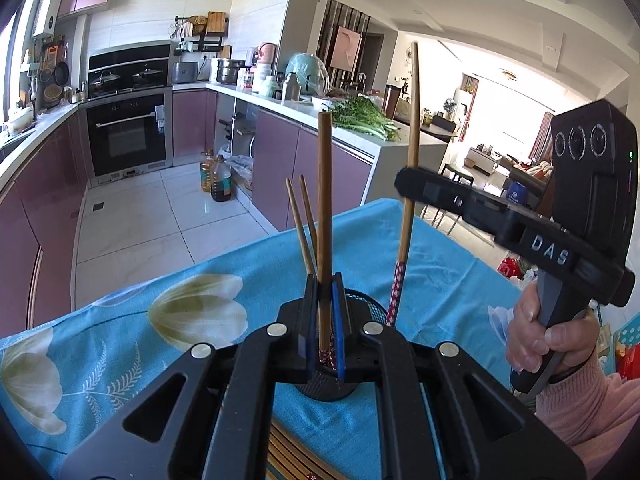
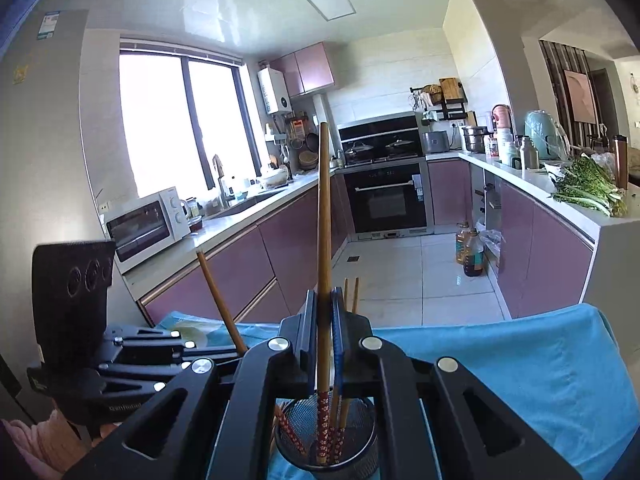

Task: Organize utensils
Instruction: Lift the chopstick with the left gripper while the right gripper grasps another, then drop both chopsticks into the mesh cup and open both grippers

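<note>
A black mesh holder stands on the blue flowered tablecloth, just below both grippers. My left gripper is shut on an upright wooden chopstick whose red patterned end dips into the holder. My right gripper is shut on another chopstick, its red end also inside the holder. Each view shows the other gripper from the side: the right gripper clamps its chopstick, and the left gripper clamps a tilted one. Two more chopsticks stand loose in the holder.
A hand in a pink sleeve holds the right gripper's handle. Beyond the table's far edge lie the tiled kitchen floor, purple cabinets, oil bottles and an oven. Greens lie on the counter. A striped mat sits near me.
</note>
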{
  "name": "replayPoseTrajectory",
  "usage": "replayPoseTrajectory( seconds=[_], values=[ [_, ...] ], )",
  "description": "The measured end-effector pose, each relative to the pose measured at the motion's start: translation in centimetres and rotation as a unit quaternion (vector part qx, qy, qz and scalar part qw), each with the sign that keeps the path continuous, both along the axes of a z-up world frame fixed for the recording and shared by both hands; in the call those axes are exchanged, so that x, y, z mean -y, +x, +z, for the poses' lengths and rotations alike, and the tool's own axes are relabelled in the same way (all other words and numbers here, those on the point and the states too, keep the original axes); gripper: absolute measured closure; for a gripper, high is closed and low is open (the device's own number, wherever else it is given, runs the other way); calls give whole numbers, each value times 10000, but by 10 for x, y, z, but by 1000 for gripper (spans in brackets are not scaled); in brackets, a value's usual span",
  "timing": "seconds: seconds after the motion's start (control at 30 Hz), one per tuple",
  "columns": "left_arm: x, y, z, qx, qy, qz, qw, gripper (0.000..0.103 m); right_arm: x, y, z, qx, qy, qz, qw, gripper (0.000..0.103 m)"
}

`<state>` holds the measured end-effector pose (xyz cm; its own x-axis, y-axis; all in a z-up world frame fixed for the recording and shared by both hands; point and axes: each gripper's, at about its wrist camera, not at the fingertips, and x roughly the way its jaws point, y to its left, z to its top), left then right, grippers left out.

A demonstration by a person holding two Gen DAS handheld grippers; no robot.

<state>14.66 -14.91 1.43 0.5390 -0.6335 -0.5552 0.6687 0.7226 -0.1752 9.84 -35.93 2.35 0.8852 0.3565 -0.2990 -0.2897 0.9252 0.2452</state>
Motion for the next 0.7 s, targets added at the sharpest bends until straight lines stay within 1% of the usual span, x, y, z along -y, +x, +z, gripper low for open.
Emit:
replayPoseTrajectory(
  seconds=[0.1, 0.27, 0.4, 0.47, 0.6, 0.7],
  values=[
    [0, 2, -6, -70, 32, -17, 10000, 95, -4, 6, 1, -43, -54, 0, 10000, 97],
    [2, 3, -13, -158, 135, -87, 9997, 95, -8, 19, -17, -506, -276, 31, 9983, 97],
    [6, 7, -21, -276, 224, -144, 9993, 95, -11, 28, -36, -1026, -462, 103, 9936, 97],
    [8, 10, -25, -324, 264, -141, 9990, 95, -14, 31, -44, -1215, -557, 130, 9909, 97],
    [12, 18, -30, -427, 299, -106, 9986, 95, -17, 39, -55, -1495, -636, 171, 9866, 96],
    [13, 24, -34, -485, 309, -39, 9983, 95, -20, 42, -62, -1586, -615, 129, 9853, 95]
  ],
)
